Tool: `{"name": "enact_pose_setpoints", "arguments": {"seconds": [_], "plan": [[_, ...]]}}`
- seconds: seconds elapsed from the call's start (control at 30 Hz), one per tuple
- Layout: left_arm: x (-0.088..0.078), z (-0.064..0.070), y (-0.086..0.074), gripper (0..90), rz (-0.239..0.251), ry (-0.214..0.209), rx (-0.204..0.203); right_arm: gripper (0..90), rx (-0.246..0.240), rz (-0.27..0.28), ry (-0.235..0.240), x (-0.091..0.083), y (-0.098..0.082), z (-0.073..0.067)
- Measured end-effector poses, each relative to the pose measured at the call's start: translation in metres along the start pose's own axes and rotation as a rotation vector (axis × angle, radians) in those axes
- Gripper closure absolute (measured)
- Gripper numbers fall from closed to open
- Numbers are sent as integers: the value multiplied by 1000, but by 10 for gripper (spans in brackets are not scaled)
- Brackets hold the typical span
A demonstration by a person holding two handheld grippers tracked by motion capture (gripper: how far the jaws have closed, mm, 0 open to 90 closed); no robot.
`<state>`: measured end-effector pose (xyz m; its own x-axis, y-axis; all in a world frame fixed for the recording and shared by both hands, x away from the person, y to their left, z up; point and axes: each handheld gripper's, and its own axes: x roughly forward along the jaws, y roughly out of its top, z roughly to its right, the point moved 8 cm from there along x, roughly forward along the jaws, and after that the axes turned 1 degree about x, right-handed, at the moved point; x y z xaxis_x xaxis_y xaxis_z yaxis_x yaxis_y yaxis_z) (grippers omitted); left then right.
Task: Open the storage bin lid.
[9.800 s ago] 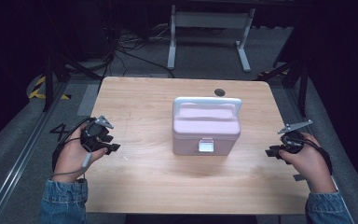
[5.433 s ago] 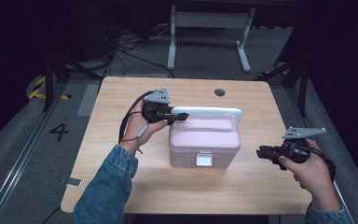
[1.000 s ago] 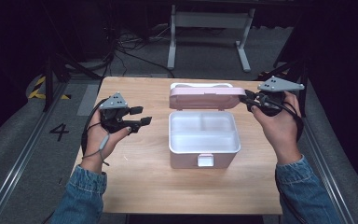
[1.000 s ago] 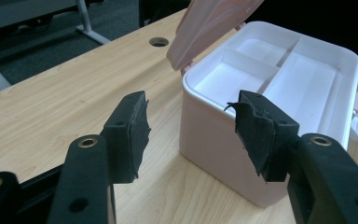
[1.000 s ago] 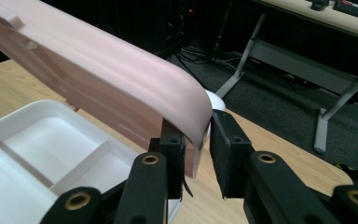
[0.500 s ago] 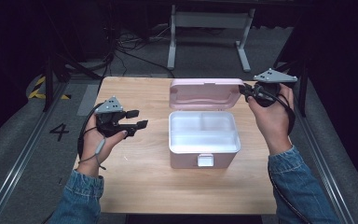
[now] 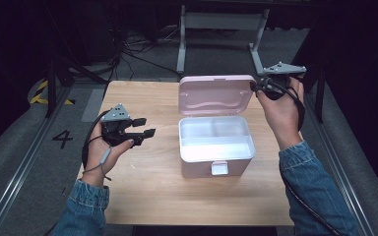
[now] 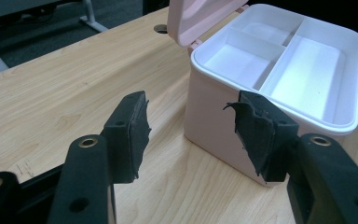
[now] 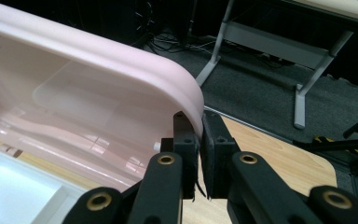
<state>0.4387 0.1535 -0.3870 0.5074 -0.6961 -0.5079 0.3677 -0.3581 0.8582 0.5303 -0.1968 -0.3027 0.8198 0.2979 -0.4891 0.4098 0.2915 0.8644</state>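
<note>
One change: right gripper (image 9: 199, 135) jaws have just been closing and now pinch the corner edge of the lid (image 7: 216, 94), which has swung upright. Pink box (image 7: 215, 145) mid-table is open. Left gripper (image 7: 142, 132) idles wide, holding nothing. Only writing: "4" on the floor (image 7: 62, 138).

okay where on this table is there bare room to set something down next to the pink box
Bare wood lies on the table between the pink box and the near edge, and at the far left corner behind the left gripper. The strip right of the box is narrower, under the forearm. It is crowded behind the box, where the right gripper pinches the raised lid.
</note>
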Motion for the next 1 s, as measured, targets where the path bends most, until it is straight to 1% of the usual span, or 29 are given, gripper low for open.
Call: {"name": "enact_pose_setpoints", "arguments": {"seconds": [0.07, 0.13, 0.33, 0.4, 0.53, 0.57, 0.6, 0.8, 0.87, 1.0], "plan": [[0, 0, 0, 450, -2, 0, 0, 868, 3, 3, -3, 2, 1, 0], [0, 0, 0, 449, -1, 0, 2, 870, 24, 7, -8, 6, 2, 1], [-1, -2, -2, 450, 5, 2, -5, 871, 38, 15, -22, 14, 4, 3], [-1, -2, -2, 449, 4, 2, -5, 871, 52, 19, -24, 20, 6, 5], [-2, -1, -2, 449, 8, -3, -6, 870, 56, 18, -31, 25, 7, 5], [-2, -1, -1, 449, 12, -4, -6, 867, 46, 16, -39, 28, 8, 6], [-2, -1, -1, 449, 11, -5, -7, 867, 48, 16, -40, 29, 8, 7], [-2, 0, -2, 448, 6, -11, -12, 867, 73, -18, -56, 36, 10, 11], [-2, 0, -2, 448, 7, -10, -8, 866, 76, -21, -55, 37, 11, 11], [-3, 0, -2, 447, 11, -9, -8, 862, 66, -36, -61, 42, 12, 12]]}}
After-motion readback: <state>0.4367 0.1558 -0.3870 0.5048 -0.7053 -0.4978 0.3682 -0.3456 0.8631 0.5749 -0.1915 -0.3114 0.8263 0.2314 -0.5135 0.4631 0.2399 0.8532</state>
